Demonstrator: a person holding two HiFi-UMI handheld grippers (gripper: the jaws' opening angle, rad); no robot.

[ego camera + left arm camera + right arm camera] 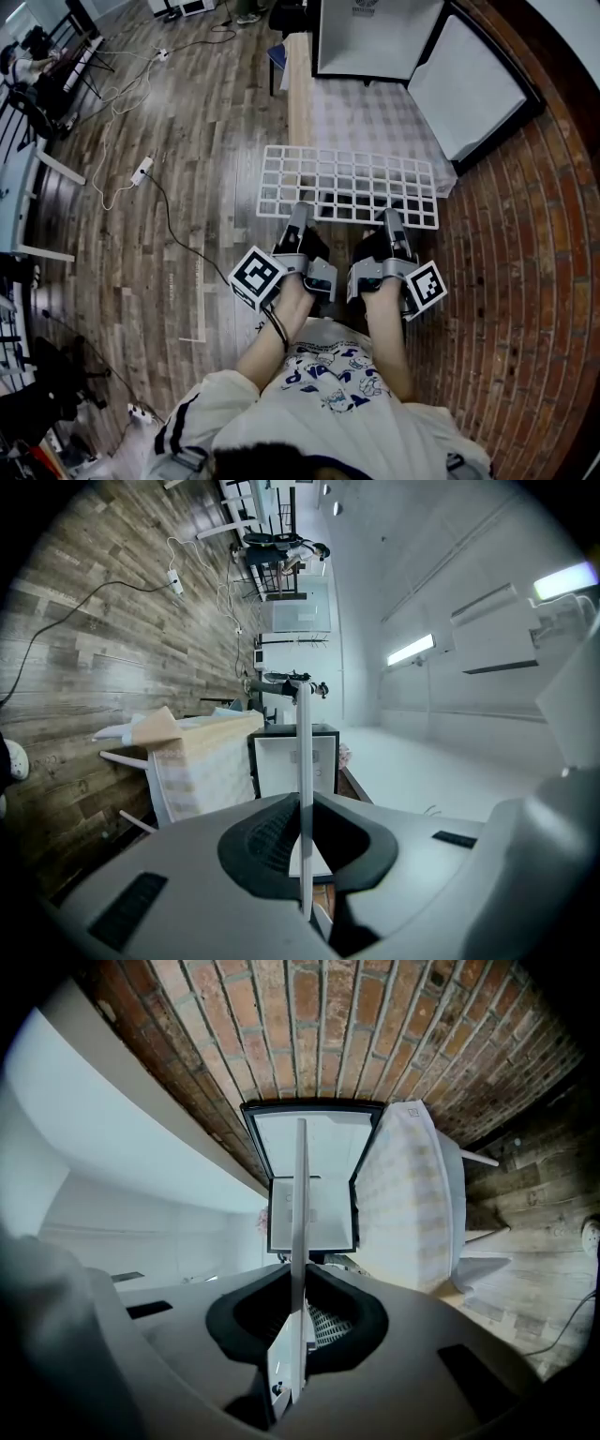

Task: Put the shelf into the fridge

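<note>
A white wire-grid shelf [349,185] hangs level in front of me, held by its near edge. My left gripper [298,220] is shut on that edge at the left, my right gripper [394,223] is shut on it at the right. In both gripper views the shelf shows edge-on as a thin white bar [304,789] [299,1260] clamped between the jaws. Ahead stands the small black fridge [375,37] with a white inside, its door [467,89] swung open to the right. The fridge opening [312,1199] lies straight beyond the shelf.
A table with a checked white cloth [361,112] stands beside the fridge. A brick wall [539,244] runs along the right. Cables and a power strip [142,170] lie on the wooden floor at left. Furniture and a seated person [28,66] are far left.
</note>
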